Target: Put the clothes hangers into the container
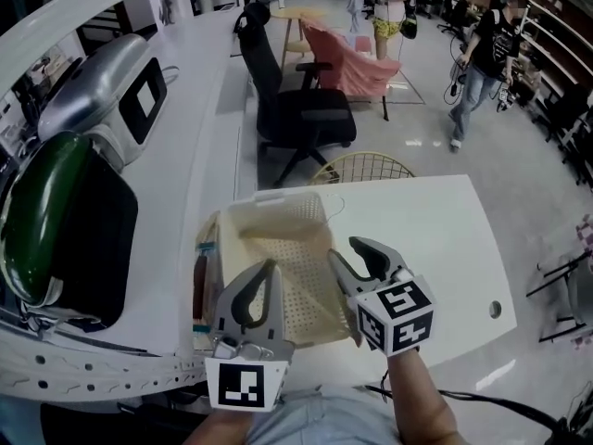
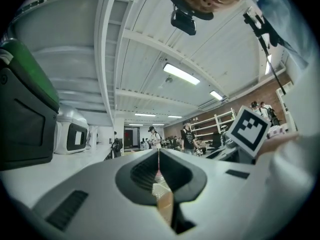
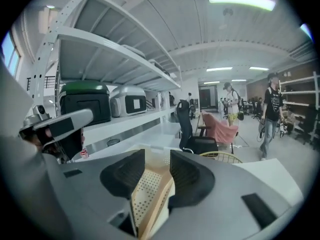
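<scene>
The left gripper is closed on nothing, while the right gripper stands partly open and empty. Both hang over the basket. Each carries a black-and-white square marker.

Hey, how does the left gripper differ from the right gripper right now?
The left gripper has shut, empty jaws; the right gripper has its jaws apart, also empty. The left gripper is over the basket's near left part, the right gripper over its right edge. The left gripper's marker cube faces the head camera squarely; the right gripper's is turned corner-on. Both are hand-held above the white table.
</scene>
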Demonstrator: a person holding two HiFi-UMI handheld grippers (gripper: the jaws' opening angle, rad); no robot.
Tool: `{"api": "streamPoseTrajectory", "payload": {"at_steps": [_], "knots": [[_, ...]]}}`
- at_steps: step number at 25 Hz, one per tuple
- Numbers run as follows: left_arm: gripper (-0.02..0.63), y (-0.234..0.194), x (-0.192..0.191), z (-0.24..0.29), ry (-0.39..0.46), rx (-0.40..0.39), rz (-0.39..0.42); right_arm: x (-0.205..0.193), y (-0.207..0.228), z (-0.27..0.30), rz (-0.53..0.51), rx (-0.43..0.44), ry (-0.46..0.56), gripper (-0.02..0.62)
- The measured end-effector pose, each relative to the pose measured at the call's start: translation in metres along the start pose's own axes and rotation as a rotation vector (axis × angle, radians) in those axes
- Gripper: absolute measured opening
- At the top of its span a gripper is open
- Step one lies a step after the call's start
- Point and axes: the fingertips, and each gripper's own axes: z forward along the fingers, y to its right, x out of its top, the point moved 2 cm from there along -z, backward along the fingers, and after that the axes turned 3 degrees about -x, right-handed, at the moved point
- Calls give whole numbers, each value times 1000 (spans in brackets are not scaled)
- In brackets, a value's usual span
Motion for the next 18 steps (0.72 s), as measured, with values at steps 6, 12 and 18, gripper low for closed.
{"api": "streamPoseTrajectory", "payload": {"at_steps": [6, 12, 18], "knots": [[12, 1, 9, 8, 21, 10, 36, 26, 8, -27, -43, -45, 186, 34], [12, -7, 16, 11, 34, 43, 48, 33, 17, -42, -59, -82, 253, 16], [12, -16, 20, 13, 54, 74, 101, 31, 24, -48, -64, -103, 278, 11]]}}
